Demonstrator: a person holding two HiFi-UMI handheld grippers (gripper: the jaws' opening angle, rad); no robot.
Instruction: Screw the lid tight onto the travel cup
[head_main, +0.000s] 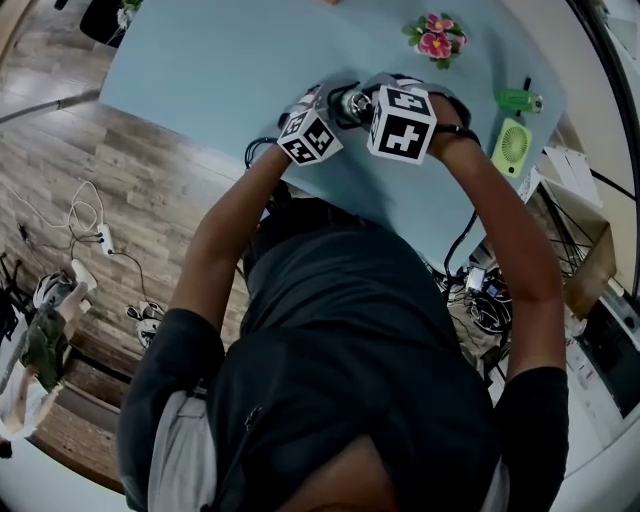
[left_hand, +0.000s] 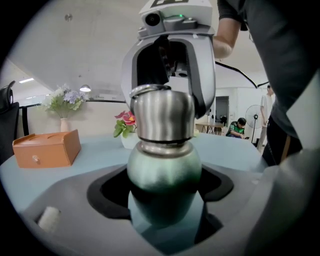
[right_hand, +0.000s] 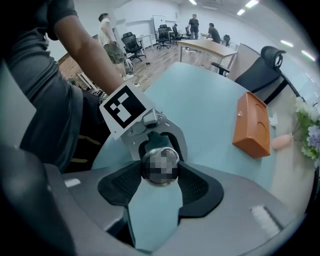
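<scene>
The left tool (left_hand: 165, 195) clamps the rounded, matte-green metal travel cup (left_hand: 164, 172) at frame centre over the pale-blue table (left_hand: 95, 152); the right tool (right_hand: 161, 182) grips its domed brushed-steel lid (left_hand: 162, 112) from above.

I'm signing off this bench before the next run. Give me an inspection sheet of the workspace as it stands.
Surface: light blue table, wood floor beside it.
Job's things: green cup upright; steel lid sitting on its neck.
Clutter: orange box, potted flowers, green fan, vase of flowers.
Grippers: left hand-held gripper shut on the cup's body; right hand-held gripper shut on the lid from above.
Cables: power strip with cord on the floor; tangle of cables off the table's right edge.
Surroundings: office chairs, desks, people in the background.
</scene>
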